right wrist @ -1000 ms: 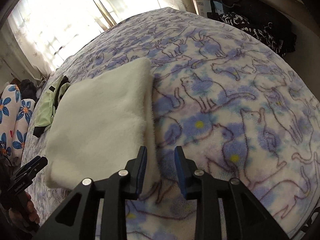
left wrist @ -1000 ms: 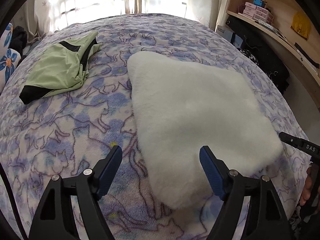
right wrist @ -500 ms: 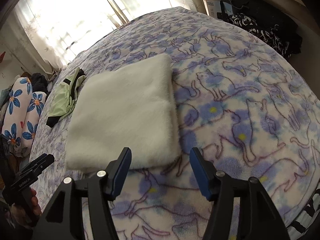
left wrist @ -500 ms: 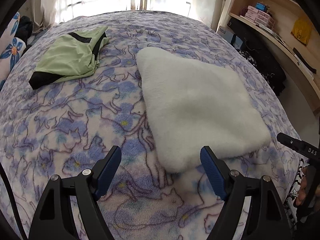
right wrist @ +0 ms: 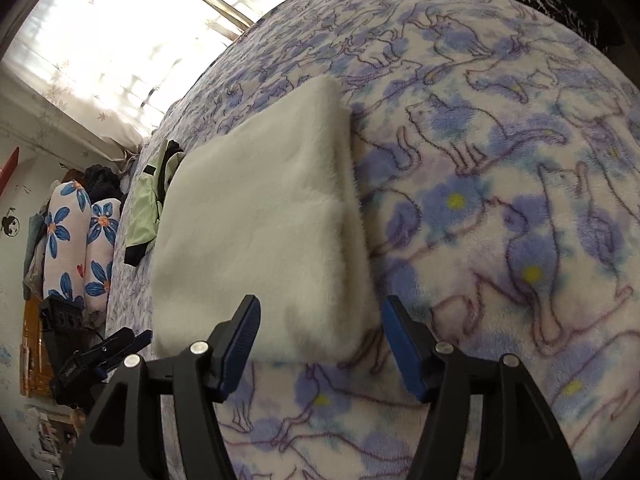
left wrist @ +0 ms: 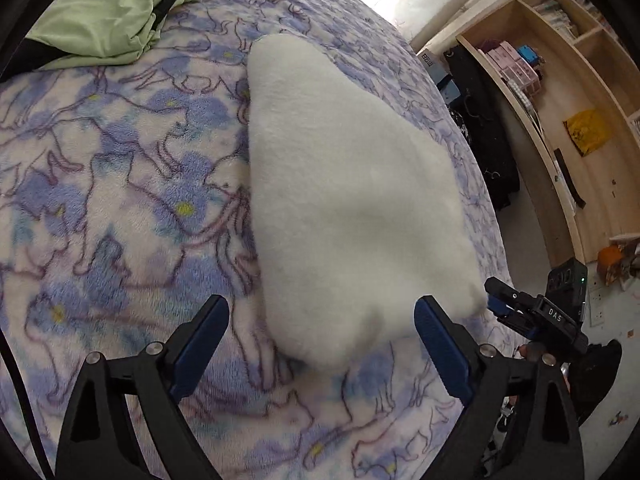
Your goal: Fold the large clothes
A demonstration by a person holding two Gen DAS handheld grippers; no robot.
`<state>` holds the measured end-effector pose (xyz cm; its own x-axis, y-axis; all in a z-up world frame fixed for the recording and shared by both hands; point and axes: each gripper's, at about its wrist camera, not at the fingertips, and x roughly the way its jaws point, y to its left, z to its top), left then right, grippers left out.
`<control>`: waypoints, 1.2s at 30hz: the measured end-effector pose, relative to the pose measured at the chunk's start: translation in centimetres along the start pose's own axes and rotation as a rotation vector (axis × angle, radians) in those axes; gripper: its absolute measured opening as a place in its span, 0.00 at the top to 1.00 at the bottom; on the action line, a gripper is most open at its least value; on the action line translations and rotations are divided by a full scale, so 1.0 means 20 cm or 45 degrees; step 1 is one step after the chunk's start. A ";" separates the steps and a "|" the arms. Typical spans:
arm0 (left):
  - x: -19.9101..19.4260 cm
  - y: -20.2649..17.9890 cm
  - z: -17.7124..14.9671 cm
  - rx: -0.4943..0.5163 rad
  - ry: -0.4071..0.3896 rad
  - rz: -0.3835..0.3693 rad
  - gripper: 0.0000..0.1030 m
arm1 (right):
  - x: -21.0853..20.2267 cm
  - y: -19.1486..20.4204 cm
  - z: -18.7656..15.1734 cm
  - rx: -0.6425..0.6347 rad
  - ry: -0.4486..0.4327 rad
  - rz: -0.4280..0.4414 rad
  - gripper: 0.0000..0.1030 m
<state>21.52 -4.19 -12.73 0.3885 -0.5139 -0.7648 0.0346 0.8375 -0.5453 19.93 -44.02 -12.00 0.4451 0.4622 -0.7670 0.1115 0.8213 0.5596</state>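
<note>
**A:** Two grippers, both with jaws spread wide and nothing between them. The left gripper point(left wrist: 320, 334) hangs low over the near left corner of the folded white fleece garment point(left wrist: 344, 200), one blue pad out over the blanket on the left, the other over the fleece's near edge.

**B:** And the right one?

**A:** The right gripper point(right wrist: 320, 338) sits at the near right corner of the same folded fleece point(right wrist: 260, 220). Its left pad is over the fleece, its right pad over the bedding just beside the fleece's right edge. Whether either tool touches the fabric, I cannot tell.

**B:** Where does the garment lie?

**A:** Flat on the cat-print blanket point(left wrist: 120, 184) that covers the bed, folded into a thick rectangle, its long sides running away from both cameras. In the left wrist view the right gripper's tips point(left wrist: 496, 292) show just beside the fleece's near right corner.

**B:** Anything else on the bed?

**A:** A light green garment with black trim point(left wrist: 112, 12), crumpled at the far left, well apart from the fleece. The right wrist view shows it too point(right wrist: 150, 200), beyond the fleece's left edge, with blue-flowered pillows point(right wrist: 76, 240) further left off the bed.

**B:** The room?

**A:** Wooden shelves point(left wrist: 560, 92) on the right, bright curtains point(right wrist: 100, 40) at the far end
</note>
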 end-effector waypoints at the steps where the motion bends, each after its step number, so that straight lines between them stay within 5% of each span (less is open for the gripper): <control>1: 0.04 0.02 0.03 -0.014 0.007 -0.011 0.10 | 0.03 -0.01 0.03 0.002 0.012 0.027 0.39; 11: 0.33 0.11 0.21 -0.102 0.091 -0.159 0.10 | 0.36 -0.08 0.29 -0.001 0.111 0.232 0.38; 18: 0.50 -0.01 0.30 0.048 0.129 -0.140 0.00 | 0.56 -0.02 0.37 -0.089 0.223 0.277 0.16; 26: 0.56 -0.07 0.34 0.107 0.139 -0.113 0.00 | 0.61 0.05 0.34 -0.166 0.242 0.247 0.01; 34: 0.61 -0.18 0.36 0.139 0.137 -0.096 0.00 | 0.60 0.05 0.33 -0.202 0.205 0.220 0.01; 36: 0.61 -0.18 0.35 0.146 0.131 -0.076 0.00 | 0.58 0.07 0.31 -0.236 0.167 0.198 0.10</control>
<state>32.54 -12.11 -17.66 0.2866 -0.5745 -0.7667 0.1617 0.8178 -0.5523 30.78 -39.67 -18.22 0.3238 0.6170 -0.7172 -0.1194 0.7787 0.6160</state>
